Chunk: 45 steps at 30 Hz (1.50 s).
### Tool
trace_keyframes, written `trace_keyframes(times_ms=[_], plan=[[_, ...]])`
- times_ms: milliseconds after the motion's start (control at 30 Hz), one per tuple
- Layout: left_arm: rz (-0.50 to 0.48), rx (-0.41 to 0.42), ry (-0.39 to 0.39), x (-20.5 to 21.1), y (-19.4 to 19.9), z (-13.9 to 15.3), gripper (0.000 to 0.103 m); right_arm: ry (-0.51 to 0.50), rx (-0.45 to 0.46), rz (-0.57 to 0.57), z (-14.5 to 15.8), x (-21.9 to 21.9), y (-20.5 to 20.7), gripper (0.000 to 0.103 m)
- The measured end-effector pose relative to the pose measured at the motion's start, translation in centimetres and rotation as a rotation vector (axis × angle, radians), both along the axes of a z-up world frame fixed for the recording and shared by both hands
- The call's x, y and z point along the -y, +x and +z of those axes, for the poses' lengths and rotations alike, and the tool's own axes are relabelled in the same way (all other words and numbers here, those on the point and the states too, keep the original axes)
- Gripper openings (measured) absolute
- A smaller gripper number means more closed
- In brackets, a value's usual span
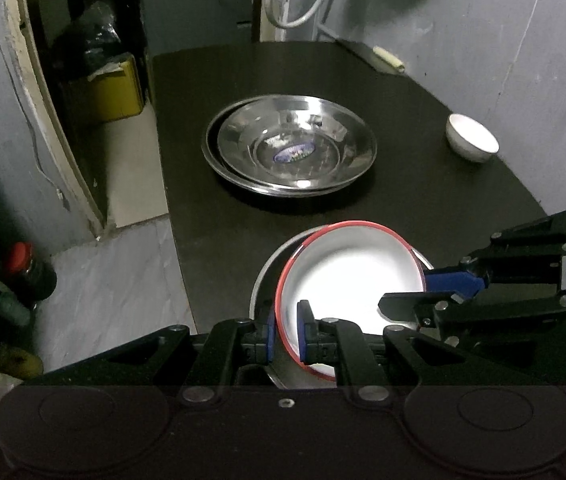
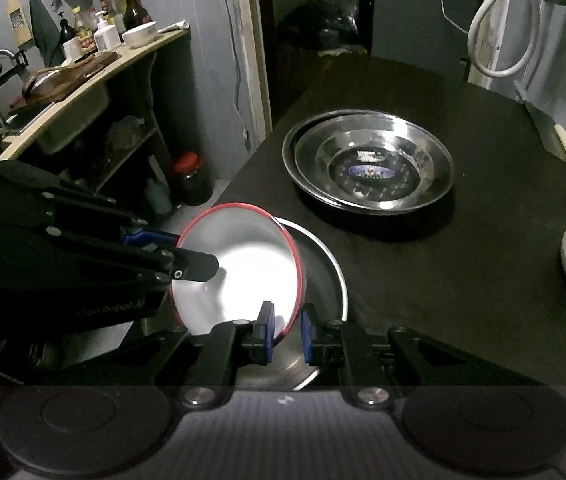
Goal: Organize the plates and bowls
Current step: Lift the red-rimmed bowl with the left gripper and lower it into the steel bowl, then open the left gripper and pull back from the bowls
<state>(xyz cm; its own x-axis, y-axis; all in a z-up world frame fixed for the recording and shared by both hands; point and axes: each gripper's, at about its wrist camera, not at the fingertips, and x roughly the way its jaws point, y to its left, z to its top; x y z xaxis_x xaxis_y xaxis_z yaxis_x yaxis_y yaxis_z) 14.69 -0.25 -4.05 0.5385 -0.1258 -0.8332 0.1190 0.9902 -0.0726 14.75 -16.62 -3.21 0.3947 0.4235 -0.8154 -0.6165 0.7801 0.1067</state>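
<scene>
Left wrist view: the left claw (image 1: 286,330) pinches the rim of the white round bowl with a red edge (image 1: 347,276), tilted over a flat metal plate (image 1: 261,286) near the edge of the black counter (image 1: 423,200).

Right wrist view: the right claw (image 2: 287,330) pinches the same bowl's other side. Two shiny steel dishes (image 2: 371,164) sit stacked, empty, with open room around them.

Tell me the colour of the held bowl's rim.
Red, around a white bowl; clearest in the left wrist view.
</scene>
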Motion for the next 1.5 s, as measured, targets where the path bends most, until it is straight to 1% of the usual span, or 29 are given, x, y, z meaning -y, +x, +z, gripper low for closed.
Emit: trace_keyframes(times_ms=[133,233,500,767,867,967,1067,1100,1133,1167,1200,1267,1300,1333,1367,1400,1433,1467,1500], plan=[[-0.009,-0.015,0.008,0.2,0.5,-0.3,0.011,-0.012,-0.023,0.003,-0.5,-0.1,0.6,0.015],[-0.009,-0.011,0.006,0.3,0.7,-0.3,0.013,-0.009,-0.022,0.007,-0.5,-0.1,0.8,0.019],[-0.005,-0.007,0.003,0.3,0.8,-0.3,0.014,-0.008,-0.022,0.010,-0.6,0.0,1.1,0.019],[0.012,0.011,-0.014,-0.2,0.5,0.2,0.016,0.007,-0.004,-0.001,-0.1,0.3,0.8,0.019],[0.020,0.020,-0.027,-0.4,0.3,0.4,0.017,0.016,0.013,-0.009,0.2,0.6,0.5,0.019],[0.029,0.031,-0.048,-0.6,0.1,0.7,0.019,0.031,0.030,-0.020,0.6,1.0,0.2,0.019],[0.033,0.047,-0.069,-0.7,0.0,1.2,0.027,0.052,0.046,-0.027,0.9,1.5,-0.1,0.019],[0.036,0.052,-0.072,-0.6,0.0,1.3,0.034,0.056,0.055,-0.033,1.1,1.7,-0.3,0.021],[0.045,0.056,-0.064,-0.6,0.1,1.5,0.045,0.055,0.063,-0.042,1.2,1.9,-0.3,0.024],[0.054,0.058,-0.056,-0.6,0.1,1.6,0.049,0.058,0.069,-0.053,1.3,2.2,-0.4,0.024],[0.060,0.059,-0.057,-0.6,0.2,1.8,0.051,0.075,0.080,-0.066,1.5,2.7,-0.6,0.024],[0.067,0.056,-0.083,-0.9,0.5,2.2,0.054,0.107,0.105,-0.095,2.0,3.9,-0.8,0.028],[0.074,0.052,-0.097,-1.0,0.7,2.3,0.058,0.115,0.116,-0.116,2.2,4.4,-0.9,0.033],[0.080,0.049,-0.103,-1.0,0.9,2.4,0.065,0.123,0.123,-0.141,2.2,5.1,-0.9,0.036],[0.085,0.047,-0.105,-0.9,1.1,2.4,0.068,0.131,0.127,-0.165,2.3,5.7,-0.9,0.037],[0.087,0.047,-0.104,-0.8,1.4,2.5,0.074,0.138,0.129,-0.192,2.4,6.4,-0.8,0.043],[0.087,0.050,-0.104,-0.5,1.7,2.5,0.080,0.142,0.131,-0.225,2.3,7.1,-0.7,0.052],[0.085,0.055,-0.106,-0.3,1.9,2.6,0.083,0.144,0.132,-0.255,2.3,7.7,-0.6,0.056],[0.082,0.060,-0.108,0.0,2.3,2.7,0.088,0.148,0.132,-0.284,2.2,8.4,-0.4,0.065]])
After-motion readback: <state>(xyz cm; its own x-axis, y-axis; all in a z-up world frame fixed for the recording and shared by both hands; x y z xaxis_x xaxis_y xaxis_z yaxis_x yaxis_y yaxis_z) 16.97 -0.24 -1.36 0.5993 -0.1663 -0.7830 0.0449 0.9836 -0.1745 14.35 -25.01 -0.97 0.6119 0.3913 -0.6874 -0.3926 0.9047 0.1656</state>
